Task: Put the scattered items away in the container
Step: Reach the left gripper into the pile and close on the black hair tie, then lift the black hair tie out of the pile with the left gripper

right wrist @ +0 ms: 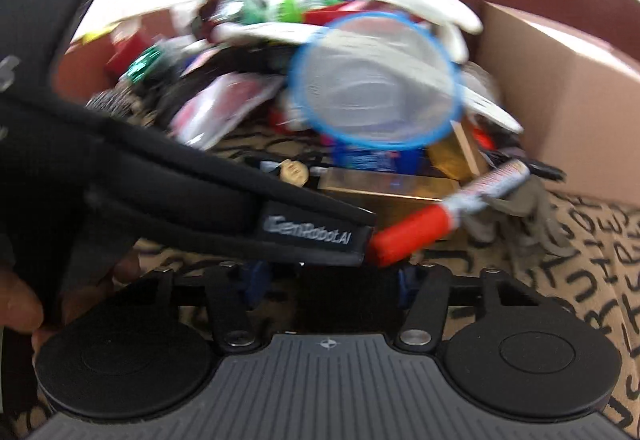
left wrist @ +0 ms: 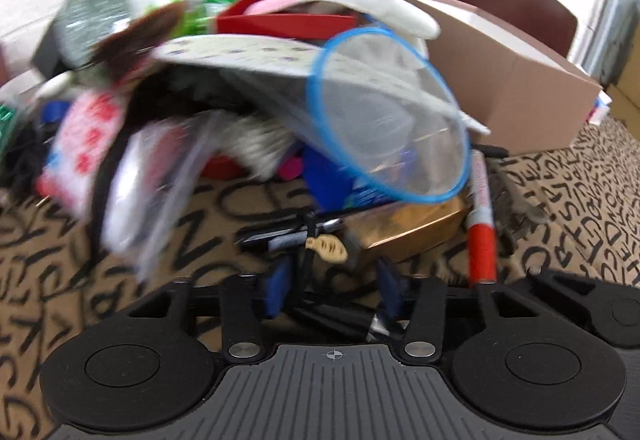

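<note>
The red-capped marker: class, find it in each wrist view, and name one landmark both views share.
Left wrist view: the red-capped marker stands nearly upright at lower right, right of the gold box.
Right wrist view: it lies slanted at centre right, red cap toward the lower left.
Shared landmark: the blue-rimmed mesh net, above the marker in both views.

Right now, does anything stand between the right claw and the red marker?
Yes. A black GenRobot.AI-labelled strap crosses just ahead of the right claw, overlapping the near, capped end of the red marker.
</note>
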Action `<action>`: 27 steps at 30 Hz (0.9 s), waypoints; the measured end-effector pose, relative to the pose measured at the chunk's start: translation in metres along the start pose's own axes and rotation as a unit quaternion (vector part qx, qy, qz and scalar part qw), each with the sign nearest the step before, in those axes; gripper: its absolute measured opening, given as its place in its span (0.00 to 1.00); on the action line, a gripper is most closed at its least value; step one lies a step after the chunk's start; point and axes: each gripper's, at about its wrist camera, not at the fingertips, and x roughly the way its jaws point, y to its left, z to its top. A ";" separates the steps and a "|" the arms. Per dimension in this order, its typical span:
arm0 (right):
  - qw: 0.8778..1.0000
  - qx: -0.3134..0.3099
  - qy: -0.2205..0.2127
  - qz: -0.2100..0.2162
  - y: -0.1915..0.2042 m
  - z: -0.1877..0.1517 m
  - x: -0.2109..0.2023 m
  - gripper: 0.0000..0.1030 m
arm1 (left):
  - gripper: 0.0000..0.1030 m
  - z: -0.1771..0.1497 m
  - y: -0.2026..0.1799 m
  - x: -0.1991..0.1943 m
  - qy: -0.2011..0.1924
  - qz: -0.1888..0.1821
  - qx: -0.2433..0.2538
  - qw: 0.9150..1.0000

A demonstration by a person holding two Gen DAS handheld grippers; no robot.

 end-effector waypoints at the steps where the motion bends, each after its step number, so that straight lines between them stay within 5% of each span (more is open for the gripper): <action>1: 1.000 -0.003 0.001 0.011 0.005 -0.001 -0.002 0.54 | 0.17 -0.004 0.006 -0.005 0.001 0.002 -0.013 1.000; 4: 0.998 -0.005 0.003 0.070 0.021 -0.004 -0.011 0.30 | 0.11 -0.024 0.027 -0.026 0.009 -0.025 -0.064 0.998; 10: 0.992 -0.046 0.008 0.121 0.072 -0.014 -0.029 0.38 | 0.10 -0.059 0.055 -0.070 0.000 0.011 -0.092 0.996; 11: 0.990 -0.047 0.010 0.130 0.076 -0.015 -0.032 0.39 | 0.23 -0.061 0.059 -0.075 -0.002 0.017 -0.097 0.995; 16: 0.991 -0.056 0.012 0.123 0.080 -0.022 -0.050 0.51 | 0.59 -0.068 0.078 -0.100 -0.022 0.020 -0.125 0.992; 22: 0.994 -0.045 0.004 0.100 0.072 -0.025 -0.063 0.52 | 0.61 -0.070 0.081 -0.107 -0.028 0.016 -0.116 0.993; 25: 0.993 -0.050 0.006 0.105 0.074 -0.024 -0.061 0.52 | 0.75 -0.068 0.081 -0.099 -0.023 0.032 -0.110 0.993; 27: 0.992 -0.056 0.008 0.111 0.079 -0.025 -0.060 0.52 | 0.75 -0.066 0.084 -0.095 -0.022 0.039 -0.112 0.993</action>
